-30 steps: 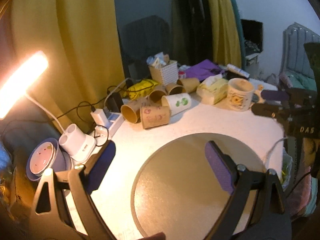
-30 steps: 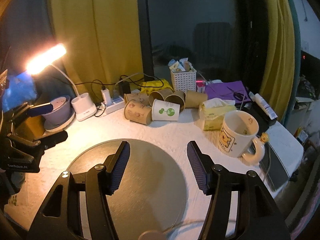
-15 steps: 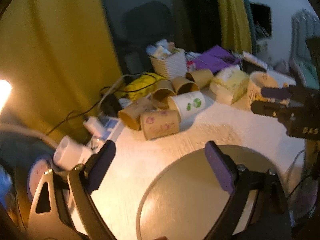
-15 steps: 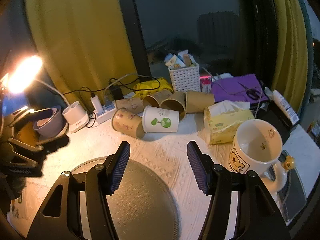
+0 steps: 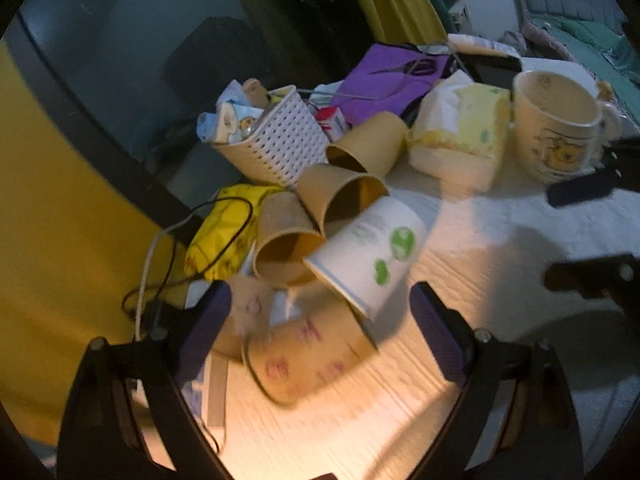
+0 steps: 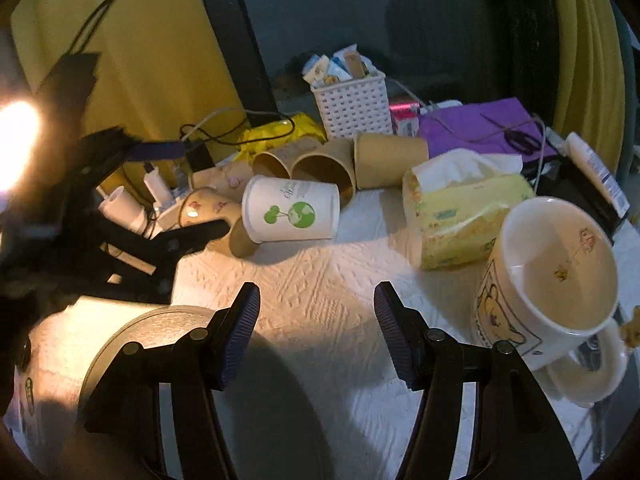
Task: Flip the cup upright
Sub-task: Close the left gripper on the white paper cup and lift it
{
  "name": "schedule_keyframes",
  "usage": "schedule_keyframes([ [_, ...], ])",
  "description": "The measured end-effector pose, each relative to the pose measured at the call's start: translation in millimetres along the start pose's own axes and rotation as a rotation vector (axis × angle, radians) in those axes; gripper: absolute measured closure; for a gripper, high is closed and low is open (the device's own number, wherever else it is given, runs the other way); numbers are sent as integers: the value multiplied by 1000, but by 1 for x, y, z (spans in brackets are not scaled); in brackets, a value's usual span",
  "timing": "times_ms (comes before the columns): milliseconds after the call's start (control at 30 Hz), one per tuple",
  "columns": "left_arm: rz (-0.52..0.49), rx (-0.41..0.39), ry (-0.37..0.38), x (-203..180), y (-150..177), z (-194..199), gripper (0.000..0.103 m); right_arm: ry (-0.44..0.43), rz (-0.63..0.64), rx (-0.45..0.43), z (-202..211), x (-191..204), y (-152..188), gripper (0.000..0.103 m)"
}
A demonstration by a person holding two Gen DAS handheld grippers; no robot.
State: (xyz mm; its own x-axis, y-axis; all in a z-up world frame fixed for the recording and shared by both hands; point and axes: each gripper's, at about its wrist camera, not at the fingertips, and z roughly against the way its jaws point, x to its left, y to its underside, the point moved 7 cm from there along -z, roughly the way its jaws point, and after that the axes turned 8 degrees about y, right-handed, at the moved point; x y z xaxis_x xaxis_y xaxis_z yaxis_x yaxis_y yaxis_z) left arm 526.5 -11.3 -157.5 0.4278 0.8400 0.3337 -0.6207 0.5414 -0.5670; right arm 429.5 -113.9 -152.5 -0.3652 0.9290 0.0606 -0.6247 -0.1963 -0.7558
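Observation:
Several paper cups lie on their sides in a heap on the white tabletop. A tan cup with pink prints point(image 5: 308, 360) lies between the open fingers of my left gripper point(image 5: 320, 316); it also shows in the right wrist view point(image 6: 212, 216). A white cup with a green tree print point(image 5: 368, 252) point(image 6: 292, 210) lies just beyond it. Plain brown cups point(image 5: 340, 196) point(image 6: 324, 164) lie behind. My right gripper point(image 6: 316, 320) is open and empty over the tabletop, short of the white cup. The left gripper point(image 6: 176, 192) shows at the left of the right wrist view, its fingers around the pink-print cup.
A white mug with a bear print point(image 6: 548, 276) point(image 5: 556, 128) stands upright at the right. A yellow tissue pack point(image 6: 464, 216), white basket point(image 6: 352, 104), purple cloth with scissors point(image 6: 480, 124), power strip and cables point(image 6: 160, 192), a lit lamp point(image 6: 16, 140) and a round grey board point(image 6: 160, 360) crowd the table.
Both grippers have moved forward toward the cup heap. The left gripper has come down so its open fingers now straddle the pink-print cup. The right gripper has neared the white cup.

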Motion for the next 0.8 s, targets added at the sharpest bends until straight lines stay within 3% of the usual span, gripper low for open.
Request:
schedule_keyframes([
  [200,-89,0,28,-3,-12,-30,11,5,-40,22,-13,-7,7,40],
  [400,-155,71,86,-15,-5,-62,11,7,-69,41,-16,-12,17,40],
  [500,-203,106,72,-25,0,-73,12,15,-80,45,-15,-15,21,40],
  [567,-204,116,78,-27,1,-76,21,19,-86,48,-14,-17,23,40],
  [800,-193,80,99,-33,-1,-52,23,39,-95,41,-2,-21,27,40],
])
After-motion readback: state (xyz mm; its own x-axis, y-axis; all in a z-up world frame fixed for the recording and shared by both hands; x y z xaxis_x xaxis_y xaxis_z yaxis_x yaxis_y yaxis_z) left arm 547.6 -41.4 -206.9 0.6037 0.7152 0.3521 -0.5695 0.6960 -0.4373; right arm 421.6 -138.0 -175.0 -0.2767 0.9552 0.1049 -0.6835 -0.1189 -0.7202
